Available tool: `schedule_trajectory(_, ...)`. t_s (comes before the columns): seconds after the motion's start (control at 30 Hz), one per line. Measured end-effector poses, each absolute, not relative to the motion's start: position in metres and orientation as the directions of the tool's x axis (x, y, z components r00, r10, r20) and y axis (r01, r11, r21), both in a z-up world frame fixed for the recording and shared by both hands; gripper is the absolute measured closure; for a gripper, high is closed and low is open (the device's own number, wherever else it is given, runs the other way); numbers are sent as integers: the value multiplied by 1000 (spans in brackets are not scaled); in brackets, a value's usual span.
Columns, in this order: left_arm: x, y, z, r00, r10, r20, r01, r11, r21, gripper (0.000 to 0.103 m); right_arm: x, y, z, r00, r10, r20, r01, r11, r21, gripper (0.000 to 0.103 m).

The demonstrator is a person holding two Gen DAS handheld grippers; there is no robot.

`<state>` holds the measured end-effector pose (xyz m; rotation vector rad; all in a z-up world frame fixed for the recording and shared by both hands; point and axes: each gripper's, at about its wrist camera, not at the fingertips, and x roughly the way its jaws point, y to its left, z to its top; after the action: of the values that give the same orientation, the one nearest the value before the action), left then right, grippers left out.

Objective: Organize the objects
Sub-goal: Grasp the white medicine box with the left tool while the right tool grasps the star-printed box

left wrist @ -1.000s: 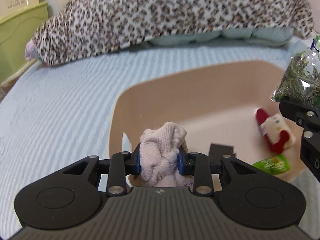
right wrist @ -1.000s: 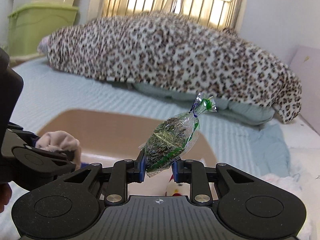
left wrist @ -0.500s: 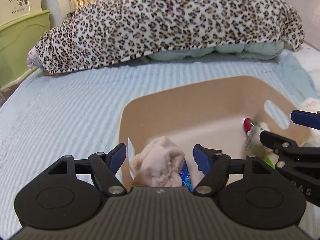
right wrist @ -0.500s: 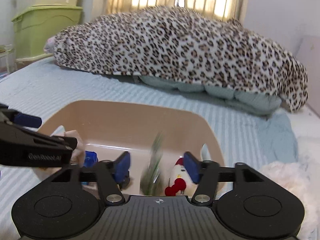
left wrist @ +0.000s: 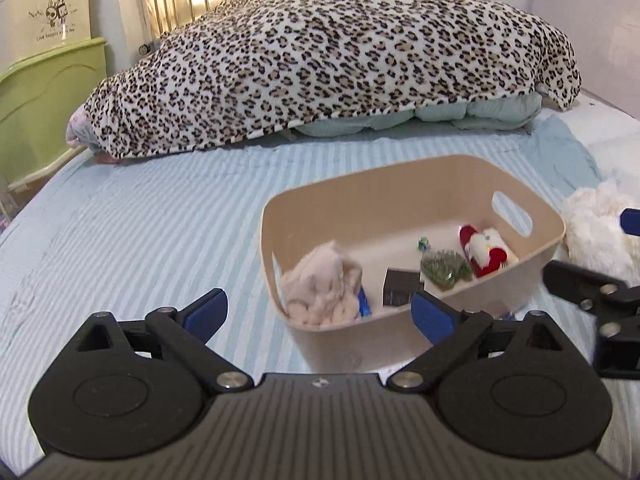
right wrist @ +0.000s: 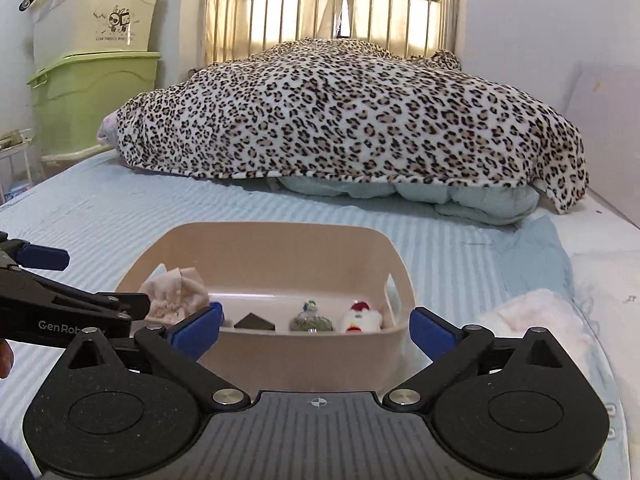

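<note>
The basket (left wrist: 400,184) stands on the bed (left wrist: 140,220), in front of the blanket (left wrist: 320,60). In the basket, from left to right, lie a cloth (left wrist: 324,284), a box (left wrist: 402,286), a herb bag (left wrist: 444,268) and a plush toy (left wrist: 486,250). A towel (left wrist: 596,232) lies right of the basket.

black tongs (left wrist: 320,312), blue pads (left wrist: 206,310), silver screws, white "genrobot" lettering

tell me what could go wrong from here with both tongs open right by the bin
The left tongs and right tongs hang close to the beige bin, so a careless swing might nudge it across the bed. The pink cloth is bunched high against the rim and may catch on a finger. The white fluffy item outside could be overlooked.
</note>
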<state>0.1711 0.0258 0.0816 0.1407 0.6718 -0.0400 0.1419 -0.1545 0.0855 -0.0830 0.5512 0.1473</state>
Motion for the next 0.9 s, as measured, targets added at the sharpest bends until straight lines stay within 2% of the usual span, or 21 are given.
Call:
schedule_trajectory(0.17,162,34,63,750,1,-661,64,995,74,5,135,-164,68,798,113,-591,-177,983,-51,0)
schedule_trajectory(0.5,163,27,6,667,-10,-745,72,996,51,5,140,-178,9,755,40,-654,-141,985,-102,0)
schedule_trajectory(0.9,187,4,-37,637,-20,-771,53,998,19,5,167,-187,-46,676,72,-734,-174,983,-63,0)
